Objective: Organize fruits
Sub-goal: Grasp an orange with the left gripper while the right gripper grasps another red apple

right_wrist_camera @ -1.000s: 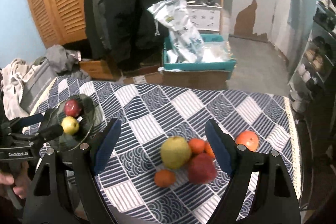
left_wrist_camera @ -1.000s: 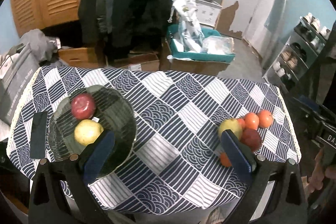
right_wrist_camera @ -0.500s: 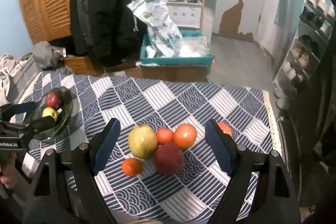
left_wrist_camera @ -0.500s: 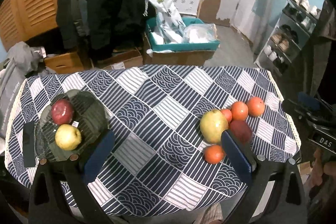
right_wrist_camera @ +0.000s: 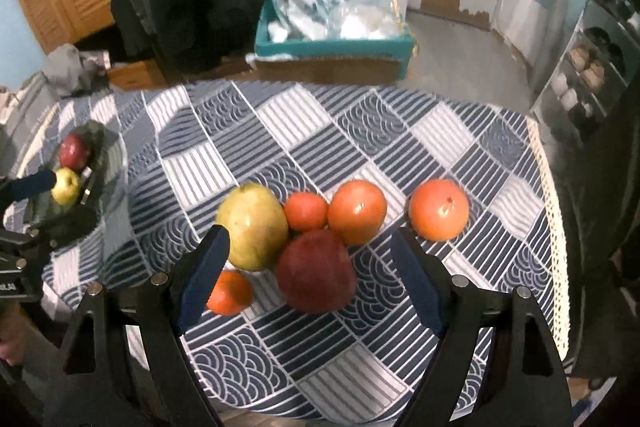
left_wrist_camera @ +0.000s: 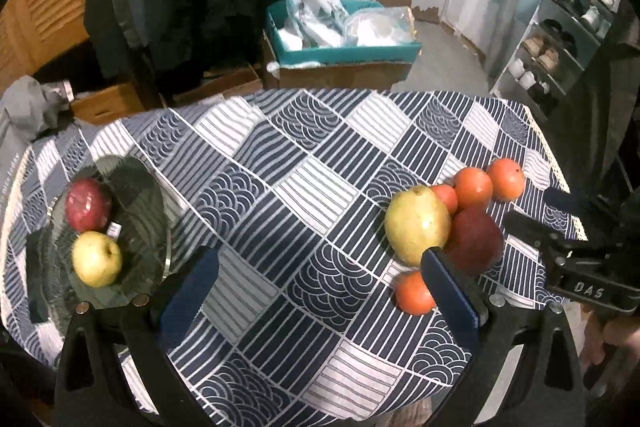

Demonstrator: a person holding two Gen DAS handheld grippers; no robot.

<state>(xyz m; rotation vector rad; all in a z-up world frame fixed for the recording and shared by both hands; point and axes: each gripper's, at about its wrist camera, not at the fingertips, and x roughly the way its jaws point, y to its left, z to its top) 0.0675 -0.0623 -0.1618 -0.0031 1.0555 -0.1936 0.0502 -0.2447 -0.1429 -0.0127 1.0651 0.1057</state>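
Nearest to us, our right gripper [right_wrist_camera: 308,277] hangs above the near edge of the table [right_wrist_camera: 360,379] with its jaws spread wide and nothing between them, and our left gripper [left_wrist_camera: 320,291] does the same a little further left, jaws just as far apart and empty. Right ahead of the right jaws lies the loose heap of fruit: a small orange [right_wrist_camera: 230,291] just beside the left finger, a dark red apple [right_wrist_camera: 316,271] sitting almost on the centre line of the opening, and touching it on the left a big yellow-green pear-like fruit [right_wrist_camera: 253,225] whose long axis leans up and away from us. Behind these sit two more oranges [right_wrist_camera: 357,211] pressed together, and a third [right_wrist_camera: 439,209] apart to the right. We judge the right hand the nearer one for this heap; from the left camera the same fruit lies off to the right, half hidden by that gripper's right finger. So the next grasp likely turns on the red apple lying straight ahead and slightly below the right jaws, crowded by neighbours on its left and behind. Far off to the left, a glass plate [left_wrist_camera: 132,183] already holds a red apple [left_wrist_camera: 87,205] and a yellow apple [left_wrist_camera: 96,258], which seems the place the rest should go.
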